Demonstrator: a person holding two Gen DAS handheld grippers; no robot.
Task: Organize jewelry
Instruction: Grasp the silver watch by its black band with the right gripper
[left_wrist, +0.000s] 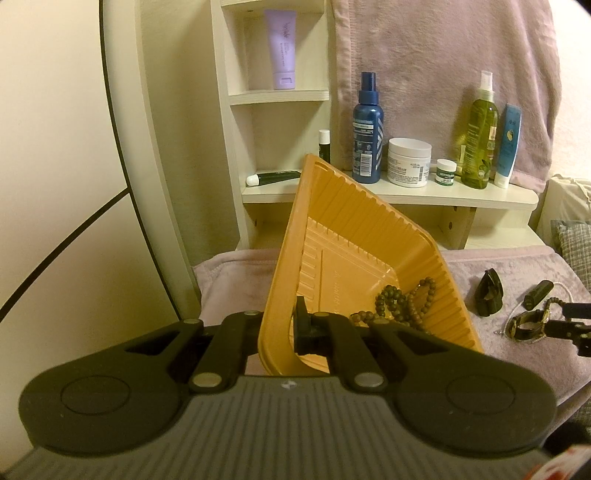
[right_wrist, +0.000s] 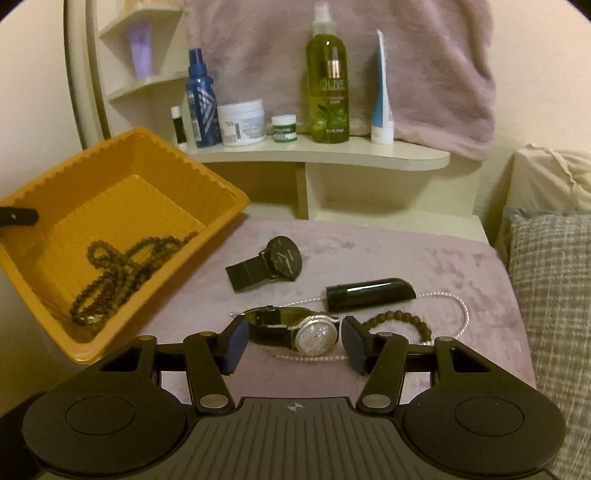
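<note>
Orange ribbed tray (right_wrist: 221, 192), dark brown bead strings (right_wrist: 122, 269), black watch (right_wrist: 280, 258), silver-faced black-strapped watch (right_wrist: 317, 334), mauve cloth (right_wrist: 406, 258), green bottle (right_wrist: 328, 88), blue bottle (right_wrist: 201, 107), grey checked cushion (right_wrist: 554, 295)

The tall green spray bottle (right_wrist: 328, 79) on the shelf (right_wrist: 406, 157) carries the one clearly readable word, "OLIVE", in pale capitals across its middle; a smaller reddish line beneath it is too blurred to read, and so is the tiny print near its base. The white jar (left_wrist: 409, 161) shows the word "CREAM" on its label, with the rest of the lettering too small to make out. The blue spray bottle (left_wrist: 366, 127) bears a barcode and blocks of fine print that stay illegible. The lilac tube (left_wrist: 283, 50) on the upper shelf has a script logo that cannot be read
</note>
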